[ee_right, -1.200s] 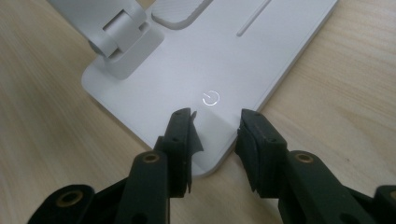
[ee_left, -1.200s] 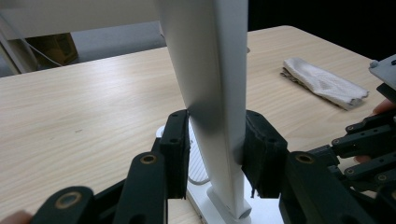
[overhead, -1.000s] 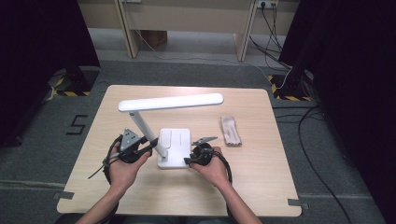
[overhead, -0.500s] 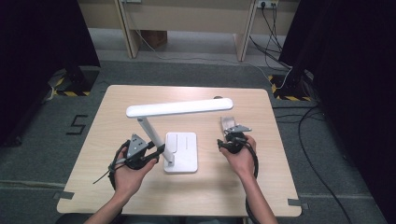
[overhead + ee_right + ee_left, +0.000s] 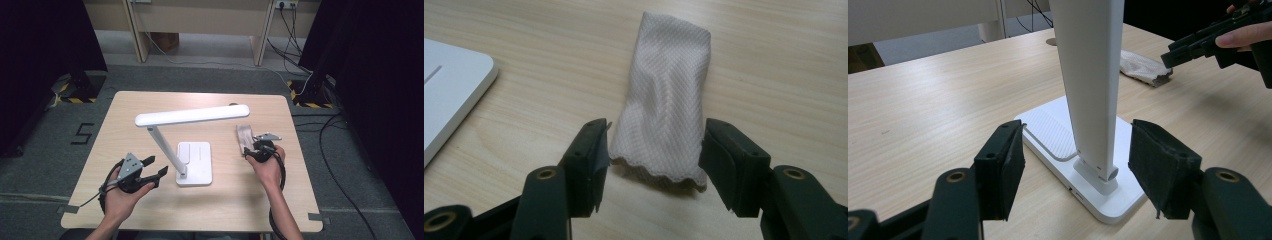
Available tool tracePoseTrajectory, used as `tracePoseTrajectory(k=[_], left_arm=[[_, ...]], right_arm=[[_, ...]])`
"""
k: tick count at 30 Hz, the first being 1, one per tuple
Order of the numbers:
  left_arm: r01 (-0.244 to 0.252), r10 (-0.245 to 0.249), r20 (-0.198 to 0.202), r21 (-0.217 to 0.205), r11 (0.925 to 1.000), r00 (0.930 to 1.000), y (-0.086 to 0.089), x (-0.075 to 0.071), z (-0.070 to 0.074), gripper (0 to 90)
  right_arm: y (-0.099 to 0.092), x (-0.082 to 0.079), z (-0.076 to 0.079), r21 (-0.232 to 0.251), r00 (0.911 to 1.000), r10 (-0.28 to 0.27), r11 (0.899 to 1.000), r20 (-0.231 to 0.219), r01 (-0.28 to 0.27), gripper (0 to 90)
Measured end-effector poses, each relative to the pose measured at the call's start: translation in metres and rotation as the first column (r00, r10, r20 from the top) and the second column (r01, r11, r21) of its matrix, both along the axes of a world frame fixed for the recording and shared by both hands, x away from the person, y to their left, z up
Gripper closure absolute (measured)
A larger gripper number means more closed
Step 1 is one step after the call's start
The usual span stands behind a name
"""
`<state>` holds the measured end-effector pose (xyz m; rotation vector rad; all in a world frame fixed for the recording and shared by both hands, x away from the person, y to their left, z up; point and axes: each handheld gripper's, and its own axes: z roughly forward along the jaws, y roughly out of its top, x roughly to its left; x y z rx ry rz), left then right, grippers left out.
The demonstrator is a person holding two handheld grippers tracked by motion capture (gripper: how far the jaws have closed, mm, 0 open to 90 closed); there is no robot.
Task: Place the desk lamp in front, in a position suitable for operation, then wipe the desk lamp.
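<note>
Filling the middle of the high view, the table (image 5: 150, 115) is showing pale wood grain, and the lamp (image 5: 192, 115) on it is gleaming plain white. The folded cloth (image 5: 666, 110), centre of the right gripper view, is showing beige-pink with a fine woven diamond pattern. Both grippers' jaws are showing matte black.

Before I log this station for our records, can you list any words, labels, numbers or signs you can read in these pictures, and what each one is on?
"5": a dark numeral marked on the grey floor, left of the table.
The lamp, the folded cloth, the left gripper and the right gripper show no readable text or brand.
</note>
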<state>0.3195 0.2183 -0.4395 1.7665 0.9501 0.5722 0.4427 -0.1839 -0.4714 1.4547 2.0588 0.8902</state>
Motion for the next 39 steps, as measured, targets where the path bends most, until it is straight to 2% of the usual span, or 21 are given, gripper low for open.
tracePoseTrajectory(k=[3, 12, 20, 25, 29, 33, 37, 39], left_arm=[[-0.003, 0.003, 0.000, -0.004, 1.0000, 1.0000, 0.001, -0.003, -0.004, 38.2], [-0.024, 0.024, -0.052, 0.001, 0.9997, 0.9984, 0.007, -0.002, -0.022, 38.5], [-0.025, 0.026, -0.071, 0.021, 0.9995, 0.9971, 0.009, 0.004, -0.035, 38.5], [-0.034, 0.036, -0.075, 0.018, 0.9993, 0.9966, 0.012, 0.002, -0.040, 38.7], [-0.042, 0.043, -0.074, 0.017, 0.9990, 0.9963, 0.014, 0.000, -0.042, 38.7], [-0.044, 0.045, -0.085, 0.014, 0.9989, 0.9953, 0.014, 0.001, -0.044, 38.8], [-0.038, 0.039, -0.092, 0.018, 0.9991, 0.9950, 0.013, 0.002, -0.046, 38.9], [-0.038, 0.040, -0.097, 0.023, 0.9990, 0.9945, 0.013, 0.002, -0.046, 38.9]], right_arm=[[-0.002, 0.002, -0.001, 0.000, 0.9999, -0.012, 1.000, -0.006, 0.012, 44.4], [-0.006, 0.021, -0.001, 0.019, 0.9993, -0.024, 1.000, -0.030, 0.024, 46.3], [-0.011, 0.023, -0.006, 0.051, 0.9981, -0.047, 0.997, -0.039, 0.049, 48.0], [-0.008, 0.031, -0.008, 0.038, 0.9977, -0.054, 0.998, -0.041, 0.056, 49.1], [-0.006, 0.040, -0.014, 0.010, 0.9964, -0.060, 0.998, -0.060, 0.061, 49.6], [-0.004, 0.045, -0.024, 0.008, 0.9945, -0.064, 0.998, -0.083, 0.065, 49.7], [-0.004, 0.048, -0.030, 0.018, 0.9941, -0.067, 0.997, -0.085, 0.069, 49.6], [-0.003, 0.048, -0.029, 0.007, 0.9947, -0.058, 0.998, -0.085, 0.058, 51.3]])
